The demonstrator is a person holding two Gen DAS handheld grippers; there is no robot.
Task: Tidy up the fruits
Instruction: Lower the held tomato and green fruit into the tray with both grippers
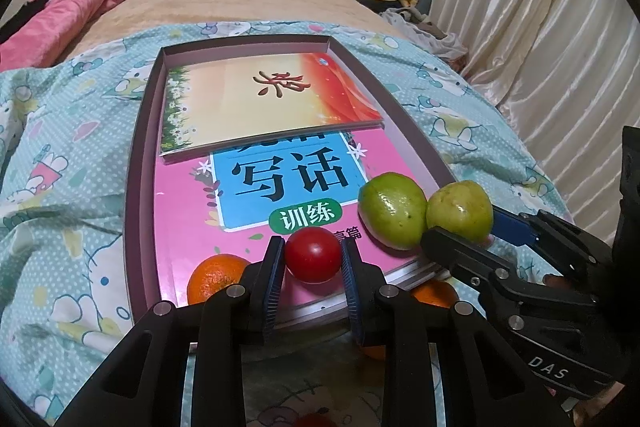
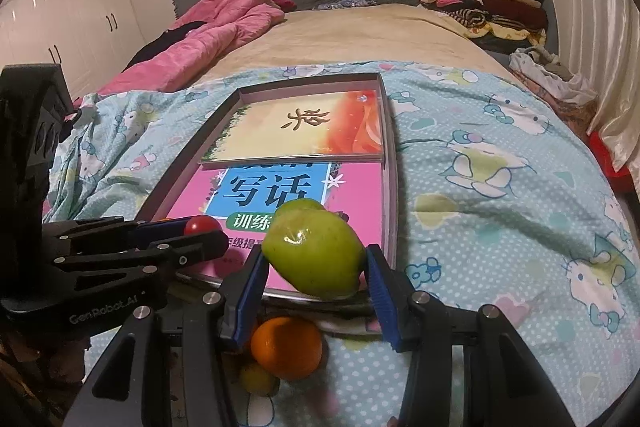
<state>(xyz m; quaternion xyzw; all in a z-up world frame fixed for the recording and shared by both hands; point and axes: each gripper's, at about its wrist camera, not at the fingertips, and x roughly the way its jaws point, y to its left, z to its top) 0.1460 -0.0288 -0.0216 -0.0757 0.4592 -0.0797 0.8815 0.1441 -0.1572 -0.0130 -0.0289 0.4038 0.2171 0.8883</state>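
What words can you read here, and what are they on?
"写话" and "训练": pink book.
"奖": orange certificate.
"DAS": right tongs, on the body.
"GenRobot.AI": left tongs, on the body.
Small print near the pink book's bottom is partly hidden, unreadable.

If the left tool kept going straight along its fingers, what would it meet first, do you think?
The left tool already grips the red tomato. Beyond it lies the pink book in the tray; the tomato would likely skim its cover first, though depth is unclear.
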